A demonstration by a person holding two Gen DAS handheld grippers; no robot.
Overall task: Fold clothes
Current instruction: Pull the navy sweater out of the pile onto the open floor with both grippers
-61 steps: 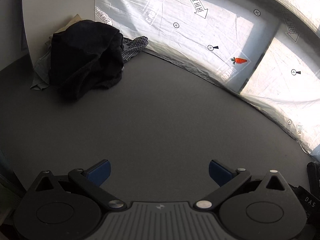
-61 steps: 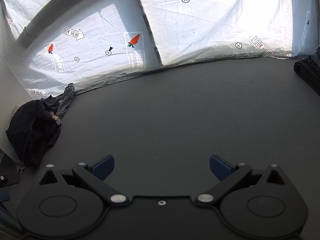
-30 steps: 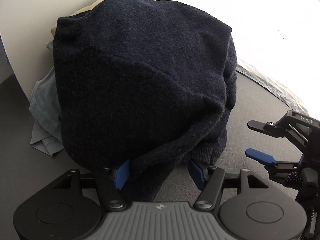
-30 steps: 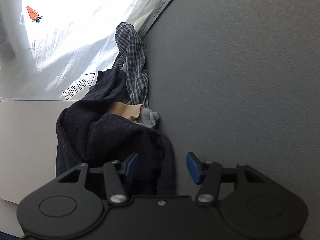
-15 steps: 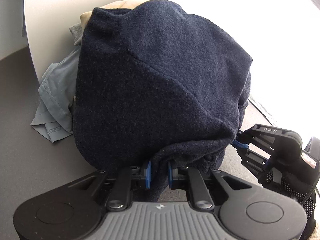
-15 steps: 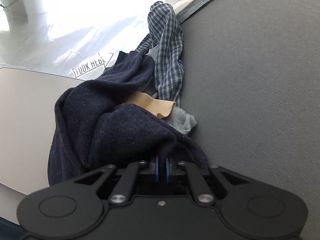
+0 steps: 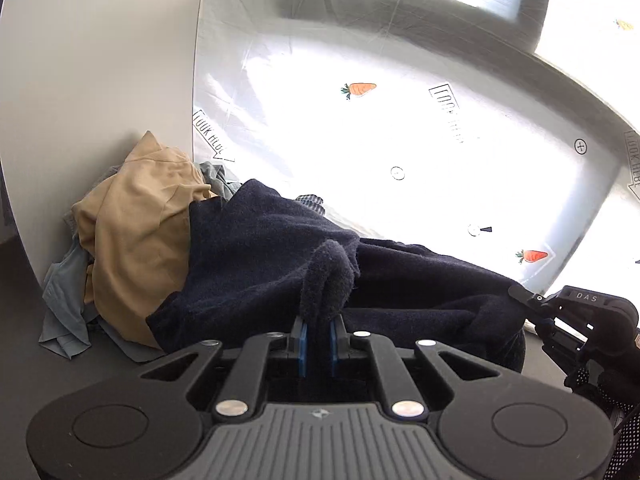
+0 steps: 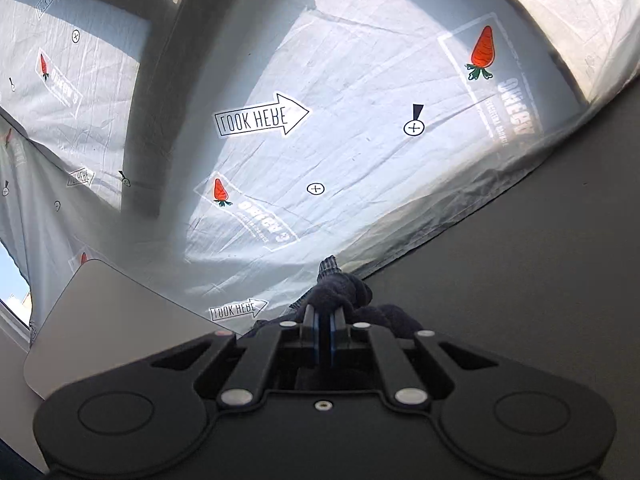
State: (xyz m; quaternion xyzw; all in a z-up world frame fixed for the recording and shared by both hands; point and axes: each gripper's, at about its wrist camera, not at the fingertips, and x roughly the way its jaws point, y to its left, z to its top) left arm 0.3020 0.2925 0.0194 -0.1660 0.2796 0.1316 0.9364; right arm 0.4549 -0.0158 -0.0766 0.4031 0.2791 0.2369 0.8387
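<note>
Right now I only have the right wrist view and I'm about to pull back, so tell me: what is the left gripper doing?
Observer: The left gripper is shut on a bunched fold of the navy sweater.
Operator: Is my right gripper on the same garment?
Observer: Yes, in the left wrist view the right gripper meets the sweater's far edge, and the cloth spans between the two.
Operator: Anything underneath it in the pile?
Observer: A tan garment now shows beside the sweater, against the white panel.
Operator: Anything else there?
Observer: A pale blue-grey garment lies under the tan one on the grey tabletop.
</note>
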